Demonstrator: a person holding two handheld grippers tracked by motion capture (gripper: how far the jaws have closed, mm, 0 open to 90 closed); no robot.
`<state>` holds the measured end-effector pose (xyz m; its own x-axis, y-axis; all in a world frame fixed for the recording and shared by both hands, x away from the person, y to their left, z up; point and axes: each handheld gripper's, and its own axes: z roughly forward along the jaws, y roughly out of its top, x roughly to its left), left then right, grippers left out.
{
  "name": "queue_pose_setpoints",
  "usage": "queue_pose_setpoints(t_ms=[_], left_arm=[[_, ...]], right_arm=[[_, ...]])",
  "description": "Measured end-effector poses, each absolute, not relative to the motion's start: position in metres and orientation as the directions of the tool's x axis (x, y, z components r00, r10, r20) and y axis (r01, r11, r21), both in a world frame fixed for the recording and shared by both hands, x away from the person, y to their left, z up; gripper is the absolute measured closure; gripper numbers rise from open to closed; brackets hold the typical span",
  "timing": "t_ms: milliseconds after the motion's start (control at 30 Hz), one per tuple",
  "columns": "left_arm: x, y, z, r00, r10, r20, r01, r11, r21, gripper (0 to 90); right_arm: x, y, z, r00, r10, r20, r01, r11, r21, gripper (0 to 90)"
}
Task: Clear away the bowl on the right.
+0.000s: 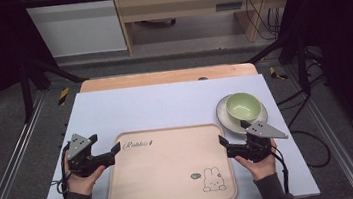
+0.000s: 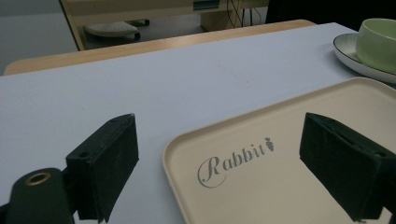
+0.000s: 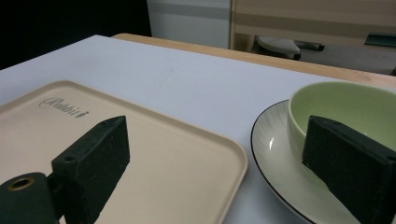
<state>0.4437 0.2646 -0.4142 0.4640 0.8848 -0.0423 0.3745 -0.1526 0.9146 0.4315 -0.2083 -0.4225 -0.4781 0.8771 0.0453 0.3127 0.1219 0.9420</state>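
Observation:
A beige tray (image 1: 170, 168) with a rabbit drawing and the word "Rabbit" lies at the table's front middle. A light green bowl (image 1: 242, 106) sits on a white plate (image 1: 226, 118) just beyond the tray's far right corner. My left gripper (image 1: 105, 143) is open and straddles the tray's far left corner (image 2: 187, 149), with one jaw over the table and one over the tray. My right gripper (image 1: 231, 131) is open too. It straddles the tray's far right corner (image 3: 224, 158), its outer jaw in front of the bowl (image 3: 341, 105) and plate (image 3: 275, 154). Neither holds anything.
A pale sheet (image 1: 165, 103) covers the wooden table (image 1: 167, 76). Black frame posts stand at the left (image 1: 26, 86) and right (image 1: 302, 60). Wooden furniture (image 1: 184, 8) and cables (image 1: 260, 14) are on the floor beyond the table.

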Motion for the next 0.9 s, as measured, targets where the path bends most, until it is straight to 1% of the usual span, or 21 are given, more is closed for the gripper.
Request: queue_pose_setpoints(t_ms=[267, 900], left_arm=[[0.4425, 0.2649, -0.4136, 0.462, 0.886, -0.044, 0.371, -0.148, 0.917, 11.6], [0.4435, 0.2632, -0.4169, 0.465, 0.884, -0.044, 0.377, -0.152, 0.914, 12.0]], right_arm=[[0.4311, -0.2085, -0.4232, -0.480, 0.876, 0.042, 0.316, 0.128, 0.940, 7.7], [0.4347, -0.2168, -0.4157, -0.445, 0.893, 0.069, 0.324, 0.088, 0.942, 7.8]])
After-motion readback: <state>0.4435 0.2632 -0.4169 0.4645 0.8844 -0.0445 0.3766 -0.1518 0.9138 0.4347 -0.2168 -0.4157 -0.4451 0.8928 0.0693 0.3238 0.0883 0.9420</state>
